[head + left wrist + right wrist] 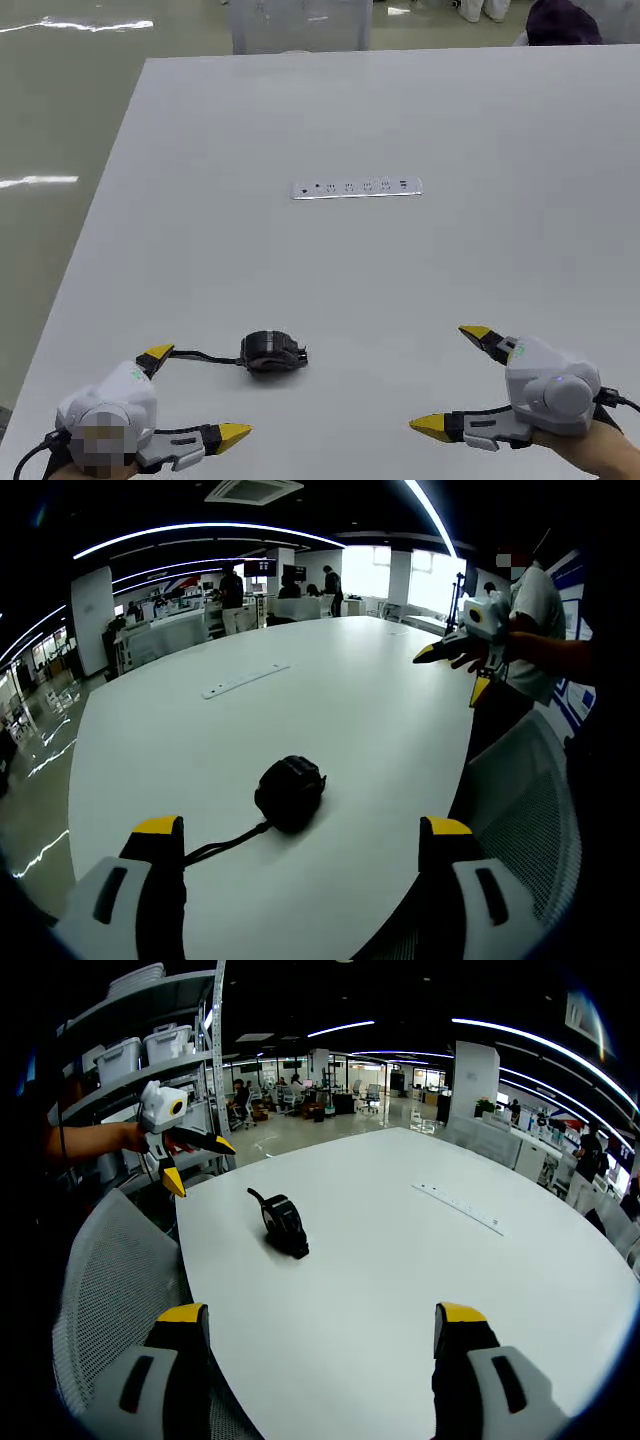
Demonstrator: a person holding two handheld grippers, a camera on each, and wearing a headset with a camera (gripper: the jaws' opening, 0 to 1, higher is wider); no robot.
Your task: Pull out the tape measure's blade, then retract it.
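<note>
A small black tape measure point(270, 351) with a black wrist strap lies on the white table point(400, 120) near its front edge, blade fully in. My left gripper point(195, 392) is open just left of and below it, its yellow-tipped jaws spread wide, the strap running toward its upper tip. In the left gripper view the tape measure point(291, 792) sits ahead between the jaws of the gripper point(303, 826). My right gripper point(450, 378) hovers open at the front right, well apart from the tape measure point(284, 1227), nothing between the jaws of this gripper point(322, 1312).
A white power strip point(357, 188) lies flat in the middle of the table. A mesh chair back point(110, 1280) stands at the table's near edge. Shelving with white bins point(150, 1050) and other people stand far off in the room.
</note>
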